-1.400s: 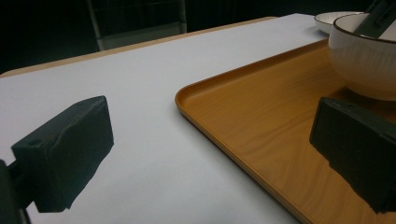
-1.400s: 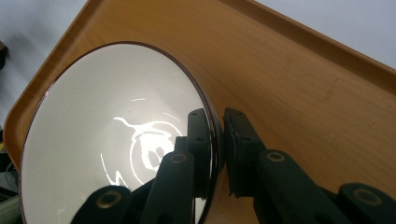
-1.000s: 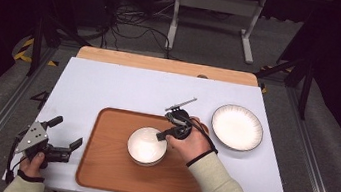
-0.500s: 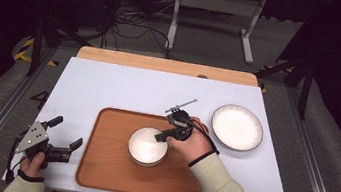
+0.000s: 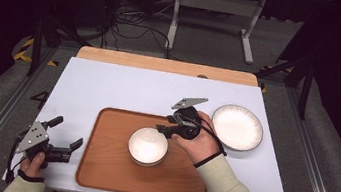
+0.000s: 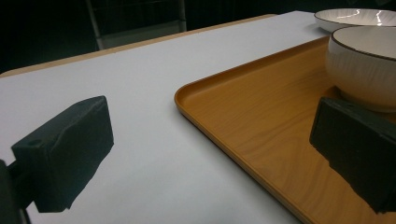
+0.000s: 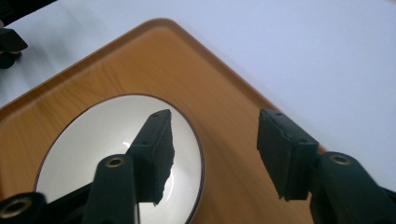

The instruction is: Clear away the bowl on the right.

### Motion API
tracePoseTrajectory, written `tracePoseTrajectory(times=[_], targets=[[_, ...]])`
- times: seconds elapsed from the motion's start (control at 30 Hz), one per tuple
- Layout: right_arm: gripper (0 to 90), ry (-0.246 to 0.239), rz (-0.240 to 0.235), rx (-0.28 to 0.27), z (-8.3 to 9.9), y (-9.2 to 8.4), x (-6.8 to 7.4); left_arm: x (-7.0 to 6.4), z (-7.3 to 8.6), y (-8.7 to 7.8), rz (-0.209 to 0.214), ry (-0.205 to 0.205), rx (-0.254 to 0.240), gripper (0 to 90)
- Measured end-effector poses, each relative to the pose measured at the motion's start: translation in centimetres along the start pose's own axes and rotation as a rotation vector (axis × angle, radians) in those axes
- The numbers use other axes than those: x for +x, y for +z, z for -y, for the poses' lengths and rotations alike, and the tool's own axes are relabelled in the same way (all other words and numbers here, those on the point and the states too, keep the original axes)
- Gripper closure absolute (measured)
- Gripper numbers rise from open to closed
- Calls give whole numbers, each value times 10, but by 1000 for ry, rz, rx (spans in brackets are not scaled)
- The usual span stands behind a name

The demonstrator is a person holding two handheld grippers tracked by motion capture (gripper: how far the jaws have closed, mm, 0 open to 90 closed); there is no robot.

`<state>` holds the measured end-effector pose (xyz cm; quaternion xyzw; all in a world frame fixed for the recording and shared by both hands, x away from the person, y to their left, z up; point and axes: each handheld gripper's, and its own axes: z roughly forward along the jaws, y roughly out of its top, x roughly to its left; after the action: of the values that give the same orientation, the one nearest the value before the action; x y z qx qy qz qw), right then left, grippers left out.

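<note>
High view: one bowl (image 5: 148,145), one tray (image 5: 108,168), one plate (image 5: 237,127), two hand-held grippers, jaws apart.

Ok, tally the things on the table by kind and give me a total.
Bowl: 1
Plate: 1
Wooden tray: 1
Total: 3

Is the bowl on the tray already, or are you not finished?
Done: the white bowl sits on the wooden tray. In hand: the right gripper has just been opening; its jaws stand apart above the bowl's rim, pressing nothing. Probably left: the white plate rests on the table beside the tray. The left gripper waits open at the tray's left.
</note>
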<state>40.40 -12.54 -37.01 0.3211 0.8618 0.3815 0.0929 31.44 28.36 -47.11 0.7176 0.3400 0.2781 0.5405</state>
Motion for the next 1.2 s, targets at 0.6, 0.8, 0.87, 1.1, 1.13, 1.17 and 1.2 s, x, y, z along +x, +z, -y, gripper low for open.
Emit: tracePoseTrajectory(times=[0.6,0.8,0.87,1.1,1.13,1.17,1.2], targets=[[337,-164,-6,-274,8,-21,2,-1,0,0,-3,4,1,3],[341,-222,-26,-367,14,-31,2,-1,0,0,-5,7,4,3],[340,-219,-26,-375,15,-32,2,0,0,0,-5,7,4,4],[286,-212,-37,-437,20,-38,-2,-1,0,0,-6,5,4,3],[271,-217,-42,-450,21,-39,-2,-1,0,0,-6,5,4,3],[271,-217,-42,-450,21,-39,-2,-1,0,0,-6,8,5,3],[250,-223,-48,-460,21,-39,-3,-1,0,0,-5,5,4,3]])
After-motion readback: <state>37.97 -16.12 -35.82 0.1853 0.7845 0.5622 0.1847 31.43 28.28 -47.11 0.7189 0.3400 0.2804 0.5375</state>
